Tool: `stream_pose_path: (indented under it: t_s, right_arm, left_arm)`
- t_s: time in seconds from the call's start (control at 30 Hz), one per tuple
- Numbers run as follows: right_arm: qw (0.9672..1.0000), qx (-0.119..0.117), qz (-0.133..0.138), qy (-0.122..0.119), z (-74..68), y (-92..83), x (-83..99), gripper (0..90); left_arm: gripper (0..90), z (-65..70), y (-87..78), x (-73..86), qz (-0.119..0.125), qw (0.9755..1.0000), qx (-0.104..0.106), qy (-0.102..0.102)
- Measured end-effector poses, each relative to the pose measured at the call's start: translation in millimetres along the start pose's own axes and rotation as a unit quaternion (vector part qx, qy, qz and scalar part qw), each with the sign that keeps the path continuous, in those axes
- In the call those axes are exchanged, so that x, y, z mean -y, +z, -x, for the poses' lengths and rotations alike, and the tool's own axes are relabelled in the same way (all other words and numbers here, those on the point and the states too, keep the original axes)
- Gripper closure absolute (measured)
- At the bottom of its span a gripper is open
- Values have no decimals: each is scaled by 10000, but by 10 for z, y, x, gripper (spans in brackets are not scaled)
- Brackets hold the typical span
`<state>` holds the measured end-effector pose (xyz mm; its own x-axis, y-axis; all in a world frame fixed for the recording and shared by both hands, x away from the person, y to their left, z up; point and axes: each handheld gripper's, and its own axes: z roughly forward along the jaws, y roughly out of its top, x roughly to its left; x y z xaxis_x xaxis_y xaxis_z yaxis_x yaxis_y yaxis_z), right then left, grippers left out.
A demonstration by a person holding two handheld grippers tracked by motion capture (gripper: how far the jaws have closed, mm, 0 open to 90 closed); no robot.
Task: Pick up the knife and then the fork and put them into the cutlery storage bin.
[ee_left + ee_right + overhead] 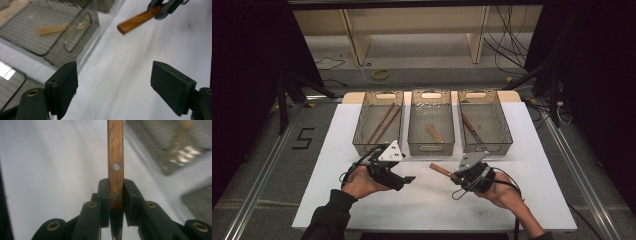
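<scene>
Wooden-handled utensil is clamped at the lower end of its handle between the pressed-in jaws of the right gripper, above the white table surface in front of the three mesh baskets. In the high view, the handle projects from the right gripper toward the left gripper. Jaws of the left gripper stand spread wide with nothing between them. Middle basket contains a similar wooden-handled piece; left basket contains two brown sticks.
</scene>
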<state>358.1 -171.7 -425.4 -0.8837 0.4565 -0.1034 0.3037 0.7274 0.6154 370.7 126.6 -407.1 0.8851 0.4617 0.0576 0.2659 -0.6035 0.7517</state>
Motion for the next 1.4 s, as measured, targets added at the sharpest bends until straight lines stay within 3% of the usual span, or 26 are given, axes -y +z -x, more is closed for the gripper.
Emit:
stream_pose_path:
  t_s: [0.13, 0.3, 0.43, 0.7, 1.0, 1.1, 1.23, 1.4]
  right_arm:
    - [9985, 278, 211, 411, 238, -154, -12, 781]
    - [9933, 602, 454, 880, 581, -361, -84, 781]
    - [9886, 837, 561, 1121, 849, -476, -169, 781]
    - [9799, 1060, 617, 1574, 1305, -541, -309, 780]
    - [9742, 1250, 413, 1832, 1682, -407, -431, 780]
    - [9700, 1334, 353, 2000, 1805, -327, -435, 779]
    - [9649, 1404, 259, 2204, 1936, -195, -395, 779]
    - [9609, 1431, 112, 2367, 2006, -71, -349, 778]
  left_arm:
    - [194, -17, -19, 151, 392, 9976, -87, -569]
    - [181, -1, -11, 392, 662, 9922, -168, -1043]
    - [177, 0, -28, 514, 855, 9878, -225, -1282]
    - [175, -34, -115, 605, 1135, 9818, -260, -1503]
    - [170, -39, -152, 710, 1242, 9783, -261, -1639]
    - [167, -37, -182, 727, 1373, 9767, -264, -1627]
    - [163, -24, -195, 747, 1381, 9767, -255, -1624]
    - [162, -17, -207, 761, 1370, 9773, -294, -1587]
